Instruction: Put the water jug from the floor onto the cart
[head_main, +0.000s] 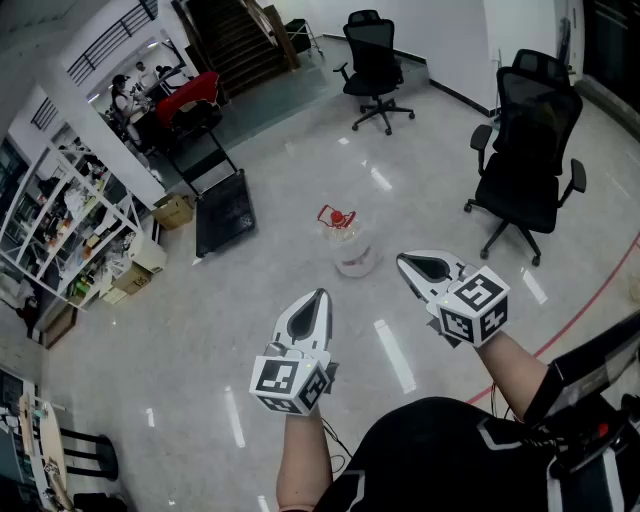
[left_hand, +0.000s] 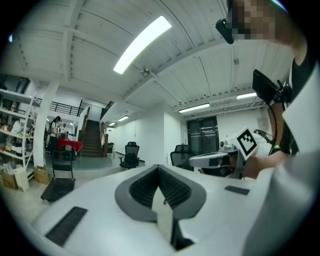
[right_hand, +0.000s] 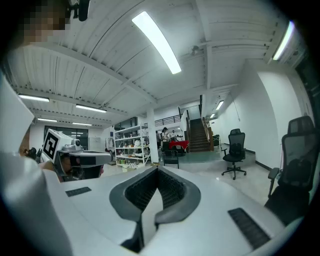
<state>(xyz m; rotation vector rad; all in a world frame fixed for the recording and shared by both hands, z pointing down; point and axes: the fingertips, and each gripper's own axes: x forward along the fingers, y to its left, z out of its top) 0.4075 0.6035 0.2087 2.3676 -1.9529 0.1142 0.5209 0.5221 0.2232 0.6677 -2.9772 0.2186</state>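
- Head view: left claw (head_main: 320, 293) and right claw (head_main: 403, 260) both held over the grey floor (head_main: 200, 330), tips pointing fwd, each w/ its marker cube at the wrist end. Both claws closed, nothing in either.
- Water jug (head_main: 345, 242), clear w/ a red cap, stands upright on the floor ahead of the claws, roughly btwn their tips and nearer the right one; neither claw touches it.
- Black flat cart (head_main: 222, 212) w/ an upright handle sits left of the jug, apart from it, deck bare. Two black office chairs: one far ctr (head_main: 375, 62), one at right (head_main: 530, 150). Shelving (head_main: 60, 215) w/ boxes along the left wall, stairs (head_main: 235, 40) at top.
- Left gripper view: left claw (left_hand: 159, 169) w/ jaws shut tight, pads meeting, nothing btwn them. Right claw (left_hand: 197, 160) shows at right, about level. Cart (left_hand: 57, 189) low at left, stairs (left_hand: 92, 141) and an office chair (left_hand: 131, 153) behind.
- Right gripper view: right claw (right_hand: 157, 171) w/ jaws together, nothing held. Left claw (right_hand: 102, 158) at left. Shelving (right_hand: 132, 145), stairs (right_hand: 200, 134) and an office chair (right_hand: 234, 156) in bkgd; another chair (right_hand: 297, 165) close at right.
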